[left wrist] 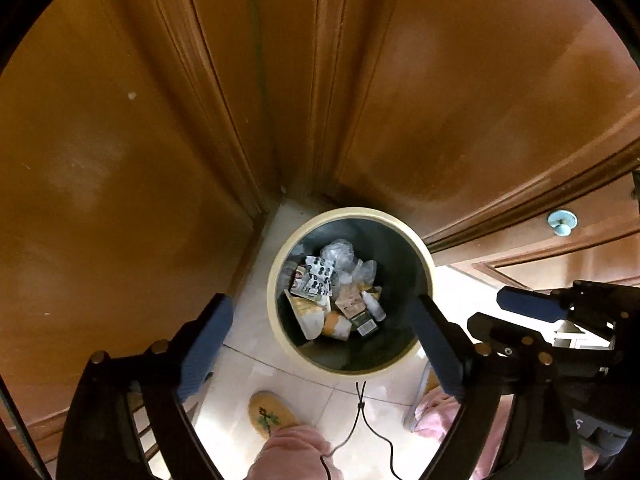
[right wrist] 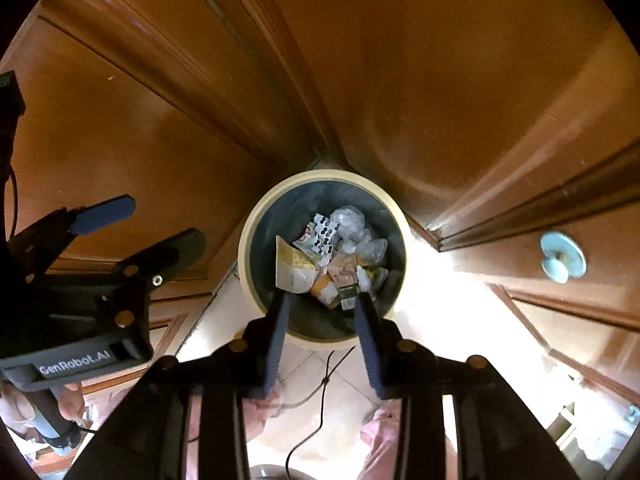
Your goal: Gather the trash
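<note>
While we hang over the bin [left wrist: 349, 369], left gripper [left wrist: 320, 344] wide open, right gripper [right wrist: 322, 320] part open, both empty, trash [right wrist: 332, 256] inside at twelve o'clock, the cable [right wrist: 320, 392] may snag the rim.

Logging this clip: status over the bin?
Left gripper, right gripper open, empty. Round cream-rimmed bin holds wrappers, cartons. Nothing blocking.
</note>
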Available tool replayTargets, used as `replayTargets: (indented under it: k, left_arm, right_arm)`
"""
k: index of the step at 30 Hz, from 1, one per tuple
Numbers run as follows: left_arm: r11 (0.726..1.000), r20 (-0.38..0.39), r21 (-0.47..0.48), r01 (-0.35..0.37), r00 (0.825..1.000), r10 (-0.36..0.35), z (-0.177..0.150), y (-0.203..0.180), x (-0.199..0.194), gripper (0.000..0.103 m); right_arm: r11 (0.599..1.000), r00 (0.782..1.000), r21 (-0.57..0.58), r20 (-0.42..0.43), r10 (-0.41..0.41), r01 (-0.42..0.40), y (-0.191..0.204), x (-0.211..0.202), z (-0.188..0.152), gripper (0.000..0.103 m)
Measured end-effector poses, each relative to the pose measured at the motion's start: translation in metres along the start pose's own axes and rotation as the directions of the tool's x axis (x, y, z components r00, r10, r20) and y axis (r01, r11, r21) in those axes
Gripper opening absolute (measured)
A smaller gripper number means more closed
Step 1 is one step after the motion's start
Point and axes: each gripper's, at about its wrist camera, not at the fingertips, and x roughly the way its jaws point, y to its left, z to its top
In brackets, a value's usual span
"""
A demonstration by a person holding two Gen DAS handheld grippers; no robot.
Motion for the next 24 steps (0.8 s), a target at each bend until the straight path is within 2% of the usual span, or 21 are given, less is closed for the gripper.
replayTargets:
  k: [7, 10, 13, 17, 24]
  left_arm:
    - [0.999, 0.002, 0.037, -0.016, 1.000, 0.016, 0.007, -0.010, -0.051, 0.090]
    - [0.998, 0.014, 0.065, -0.016, 1.000, 0.015, 0.011, -0.018, -0.087, 0.090]
    - [0.995, 0.028, 0.096, -0.006, 1.000, 0.004, 0.018, -0.028, -0.124, 0.096]
    - [0.988, 0.057, 0.152, 0.004, 0.998, -0.013, 0.029, -0.041, -0.182, 0.098]
    - [0.975, 0.093, 0.218, 0.036, 0.994, -0.058, 0.047, -0.063, -0.266, 0.098]
  right_arm:
    - [0.996, 1.000, 0.089, 0.018, 0.009, -0.011, -0.002, -0.043, -0.013, 0.035]
    - [0.993, 0.999, 0.119, 0.035, 0.004, -0.008, -0.001, -0.077, -0.019, 0.035]
    - [0.990, 0.998, 0.140, 0.065, -0.008, -0.001, 0.002, -0.119, -0.024, 0.035]
    - [0.987, 0.993, 0.158, 0.109, -0.038, 0.020, 0.007, -0.173, -0.028, 0.037]
    - [0.978, 0.972, 0.203, 0.219, -0.088, 0.043, 0.021, -0.274, -0.037, 0.039]
